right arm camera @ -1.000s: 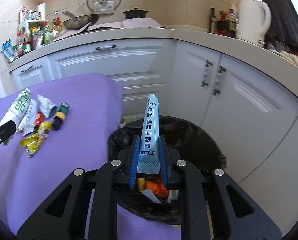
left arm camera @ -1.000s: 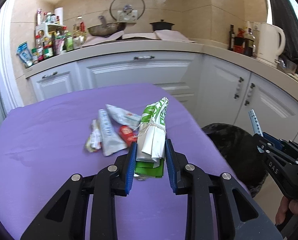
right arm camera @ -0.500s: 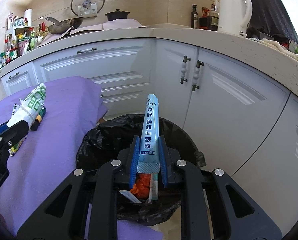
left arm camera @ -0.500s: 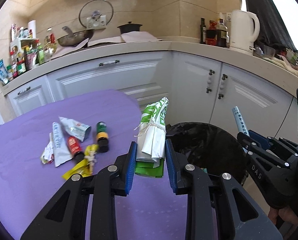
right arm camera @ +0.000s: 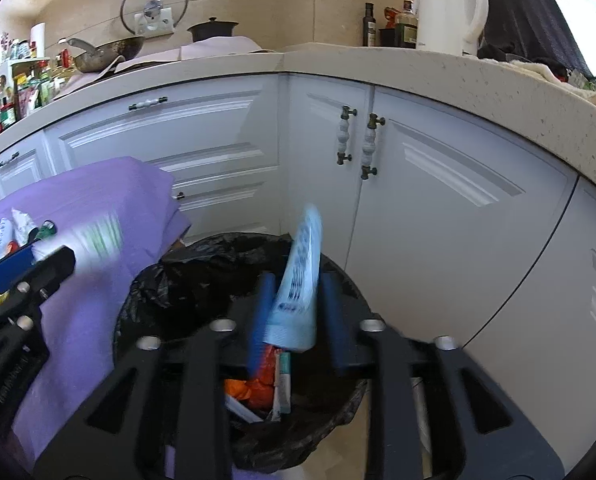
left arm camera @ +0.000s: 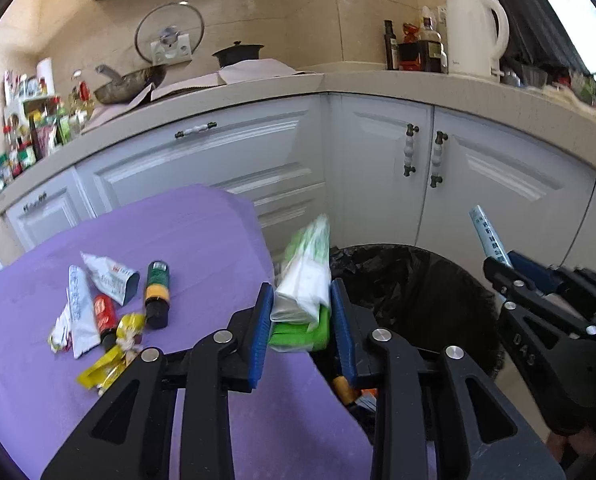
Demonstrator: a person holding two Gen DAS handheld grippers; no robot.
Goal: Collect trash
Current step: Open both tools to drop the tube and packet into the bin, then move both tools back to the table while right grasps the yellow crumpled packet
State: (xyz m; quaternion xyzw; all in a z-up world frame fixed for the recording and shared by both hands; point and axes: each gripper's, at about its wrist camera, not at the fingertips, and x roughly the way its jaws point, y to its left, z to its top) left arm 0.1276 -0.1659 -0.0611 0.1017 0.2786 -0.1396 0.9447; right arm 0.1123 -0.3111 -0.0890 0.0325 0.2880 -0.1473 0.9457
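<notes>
Two pieces going in: right gripper (right arm camera: 293, 316), jaws just parted, lets the pale blue sachet (right arm camera: 300, 280) drop over the black-bagged bin (right arm camera: 157, 292); left gripper (left arm camera: 301, 320), jaws opening, probably frees the green-and-white packet (left arm camera: 304, 280) at the bin's edge. Several wrappers and small bottles (left arm camera: 109, 308) remain on the purple table (left arm camera: 37, 360).

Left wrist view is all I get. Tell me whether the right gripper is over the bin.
Observer: Yes. The right gripper hangs over the mouth of the bin, and the black liner shows beneath it.
Operator: Report its jaws.
Observer: They have just been opening. The blue sachet stands tilted between them, with a gap on its right side.
Operator: Say what lies below it.
Observer: An orange wrapper and a white-and-teal strip lie in the bin right under the sachet.
</notes>
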